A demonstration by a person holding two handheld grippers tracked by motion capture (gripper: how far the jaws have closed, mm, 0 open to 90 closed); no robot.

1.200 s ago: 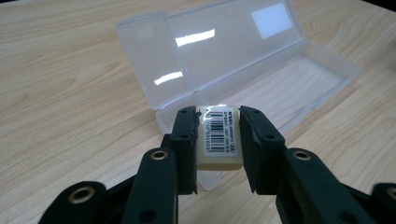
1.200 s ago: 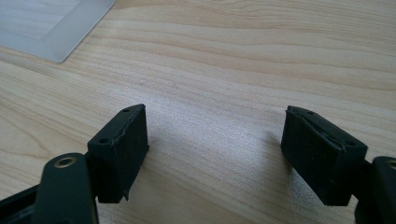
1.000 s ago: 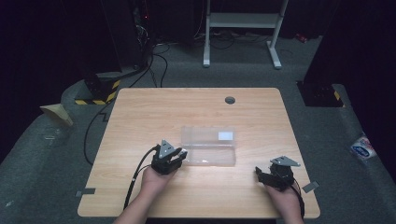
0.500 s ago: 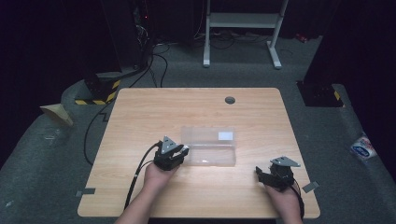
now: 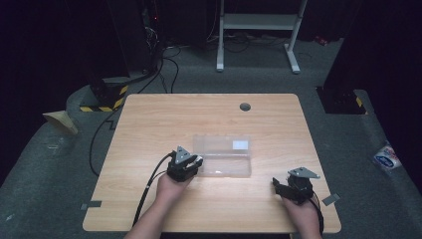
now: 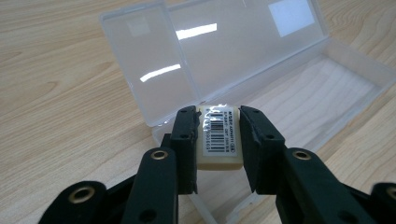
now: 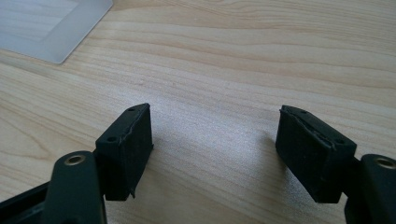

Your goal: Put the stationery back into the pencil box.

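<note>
A clear plastic box (image 5: 224, 154) lies open in the middle of the wooden table (image 5: 149, 124), its lid (image 6: 210, 46) folded back flat. My left gripper (image 5: 193, 162) is at the box's left end, shut on a cream eraser (image 6: 219, 140) with a barcode label. The eraser hangs over the left end of the box's tray (image 6: 327, 79). My right gripper (image 5: 277, 184) rests near the table's front right, apart from the box. Its jaws (image 7: 215, 114) stand open over bare wood and have just been closing a little, with nothing between them. A corner of the box (image 7: 46, 32) lies beyond them.
A round cable hole (image 5: 245, 106) sits near the table's far edge. The left gripper's cable (image 5: 149, 189) trails off the front edge. On the floor are a white stand (image 5: 259, 22) behind the table, a blue-and-white packet (image 5: 385, 158) at the right, and a black-and-yellow block (image 5: 102, 99) at the left.
The left gripper has edged slightly forward and right, toward the box, with the eraser in it. The right hand has stayed put.
</note>
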